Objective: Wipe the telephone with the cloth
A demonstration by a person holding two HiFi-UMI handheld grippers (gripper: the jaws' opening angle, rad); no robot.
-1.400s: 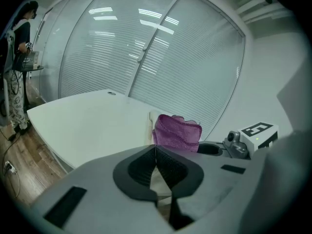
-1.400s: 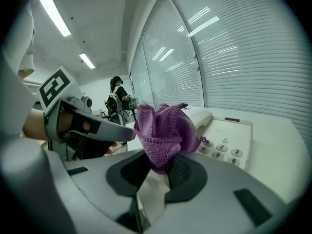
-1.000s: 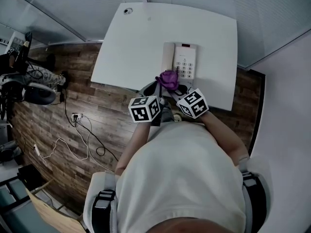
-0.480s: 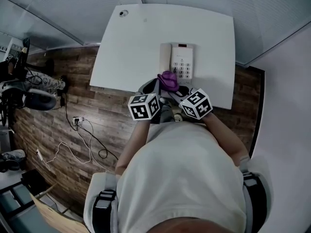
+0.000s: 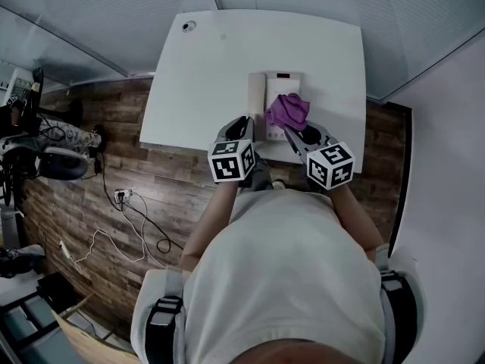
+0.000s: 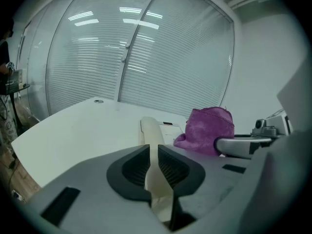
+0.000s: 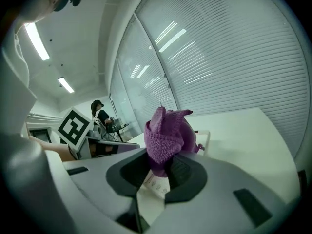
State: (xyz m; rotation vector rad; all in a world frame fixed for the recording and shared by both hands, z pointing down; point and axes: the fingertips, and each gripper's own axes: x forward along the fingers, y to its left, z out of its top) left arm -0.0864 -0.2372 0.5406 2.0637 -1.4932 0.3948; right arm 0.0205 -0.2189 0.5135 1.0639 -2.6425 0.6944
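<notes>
On a white table (image 5: pixel 197 74) set over a wood-plank floor (image 5: pixel 83 196) strewn with cables, a person leans in with a two-jaw tool in each hand. The left gripper (image 5: pixel 241 125) hovers at the table's near edge, its jaws drawn together on nothing and aimed along the cream handset (image 5: pixel 258 97), which lies in its cradle on the left side of the telephone (image 5: pixel 286 76). The telephone sits toward the middle of the table's near half. The purple cloth (image 5: pixel 288 111) is bunched over its keypad area, though whether it presses on the keys cannot be told. Just right of it, the right gripper (image 5: pixel 297 133) has its jaws clamped on the gathered lower part of the cloth, so a rounded wad of fabric stands proud of the tips. The cloth looks soft, light and limp. It is probably best pinched at a thick fold, as here, so that fabric rather than hard jaw meets the plastic. The telephone appears to be smooth, rigid and fairly light, so it may slide on the slick tabletop, and the handset could lift from its cradle. Steadying the base at its left edge seems wise.
</notes>
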